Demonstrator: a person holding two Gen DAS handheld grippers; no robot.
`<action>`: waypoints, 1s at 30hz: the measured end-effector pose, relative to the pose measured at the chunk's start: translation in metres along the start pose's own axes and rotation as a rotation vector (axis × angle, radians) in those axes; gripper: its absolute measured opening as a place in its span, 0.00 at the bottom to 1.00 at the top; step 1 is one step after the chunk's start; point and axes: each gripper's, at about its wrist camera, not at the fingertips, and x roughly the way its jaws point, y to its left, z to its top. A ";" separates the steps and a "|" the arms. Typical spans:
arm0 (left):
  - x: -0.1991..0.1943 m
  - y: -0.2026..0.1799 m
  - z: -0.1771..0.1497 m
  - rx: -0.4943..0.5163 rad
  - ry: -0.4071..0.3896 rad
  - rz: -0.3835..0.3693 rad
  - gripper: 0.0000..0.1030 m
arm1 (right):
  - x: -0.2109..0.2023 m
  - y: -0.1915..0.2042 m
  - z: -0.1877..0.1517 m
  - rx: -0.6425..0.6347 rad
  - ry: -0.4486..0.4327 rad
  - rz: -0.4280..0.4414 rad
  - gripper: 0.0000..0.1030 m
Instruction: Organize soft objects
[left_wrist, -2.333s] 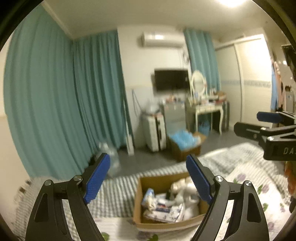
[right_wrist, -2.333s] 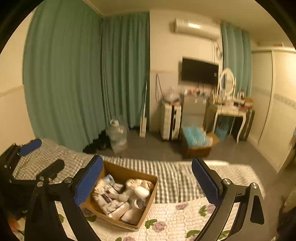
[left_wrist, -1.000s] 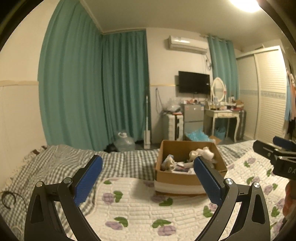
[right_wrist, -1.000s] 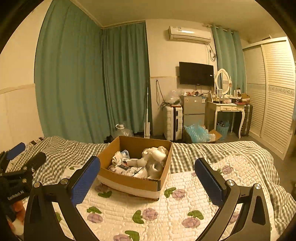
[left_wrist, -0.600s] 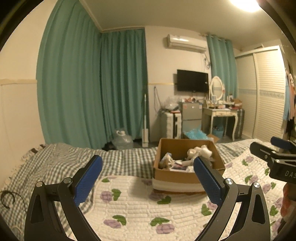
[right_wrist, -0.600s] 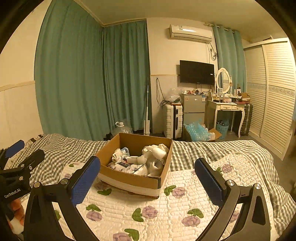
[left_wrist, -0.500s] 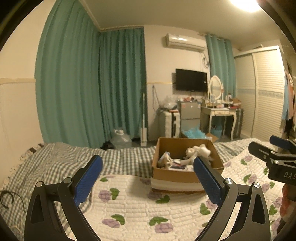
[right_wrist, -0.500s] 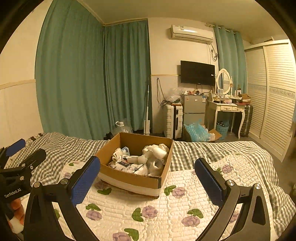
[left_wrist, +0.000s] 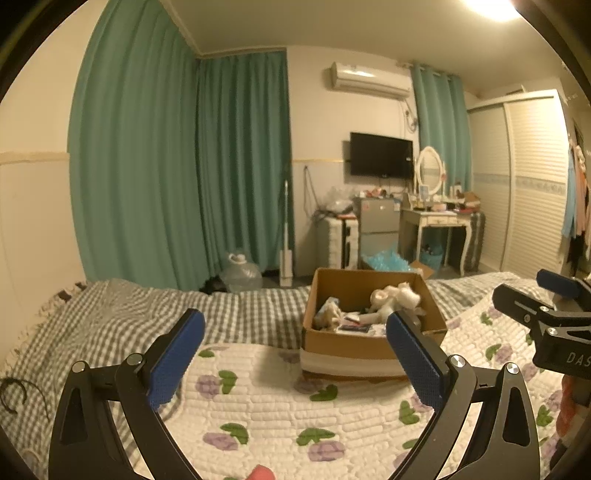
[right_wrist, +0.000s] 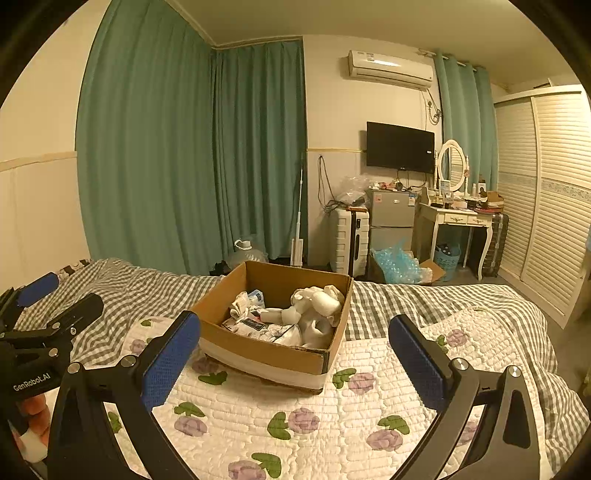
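Both views have levelled from a downward look into the brown cardboard box (right_wrist: 275, 334) to a low one along the flower-quilted bed (right_wrist: 295, 417); box on the quilt's far edge, white soft items (right_wrist: 314, 306) inside. Left gripper (left_wrist: 295, 354), right gripper (right_wrist: 293, 350) spread, empty. Near quilt lies open for moving

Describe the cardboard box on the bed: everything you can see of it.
The cardboard box is brown, open-topped and shallow, with a pale band along the base of its near sides. It sits flat on the floral quilt, its far end towards the grey checked blanket. Inside lies a jumble: a white soft toy, crumpled cloth and some printed packets. One corner points towards the right wrist camera. Neither hand-held gripper touches it.
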 end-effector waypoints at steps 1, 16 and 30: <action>0.000 0.000 0.000 0.002 0.001 0.000 0.98 | 0.000 0.000 0.000 0.000 0.001 0.001 1.00; -0.002 -0.003 0.000 0.009 0.001 -0.006 0.98 | 0.003 0.003 -0.003 0.001 0.014 0.008 0.99; -0.002 -0.003 0.000 0.011 0.003 -0.007 0.98 | 0.005 0.003 -0.005 0.002 0.022 0.010 0.99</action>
